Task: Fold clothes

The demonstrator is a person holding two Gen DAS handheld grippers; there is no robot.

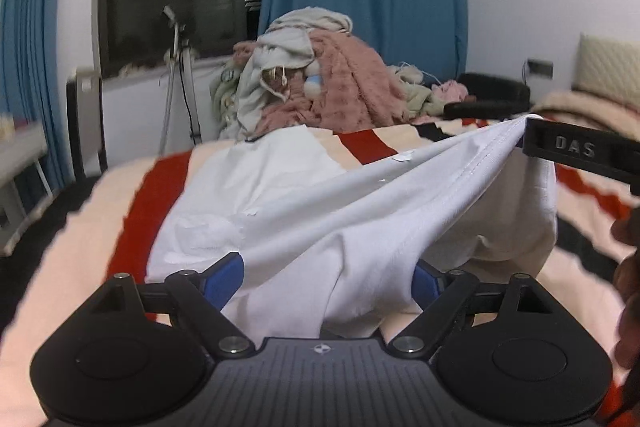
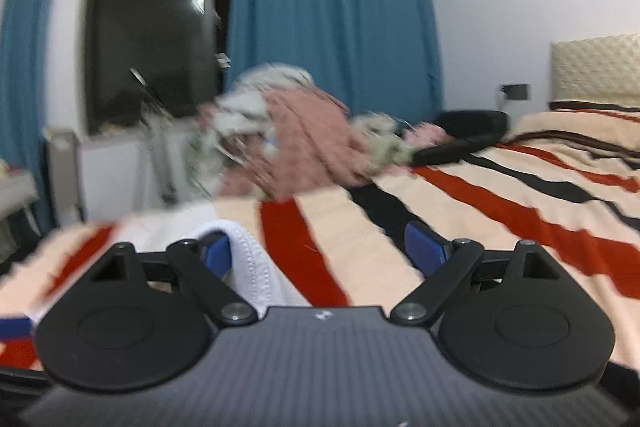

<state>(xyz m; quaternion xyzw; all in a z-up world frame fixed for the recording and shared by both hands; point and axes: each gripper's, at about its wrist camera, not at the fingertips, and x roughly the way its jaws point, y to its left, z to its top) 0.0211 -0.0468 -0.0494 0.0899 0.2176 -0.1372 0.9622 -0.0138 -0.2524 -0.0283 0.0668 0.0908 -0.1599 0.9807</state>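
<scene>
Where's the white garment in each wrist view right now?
Left wrist: white garment fills the centre, draped between the fingers, one corner lifted at right.
Right wrist: only a hemmed edge by the left finger.
Shared landmark: the pink clothes pile by the blue curtain.

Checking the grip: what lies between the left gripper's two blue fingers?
In the left wrist view, bunched white garment fills the gap of the left gripper.

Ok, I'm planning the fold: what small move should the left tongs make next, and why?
Probably close the left tongs: they stand open with the white garment bunched between them, while its hem looks hooked on the open right tongs.
</scene>
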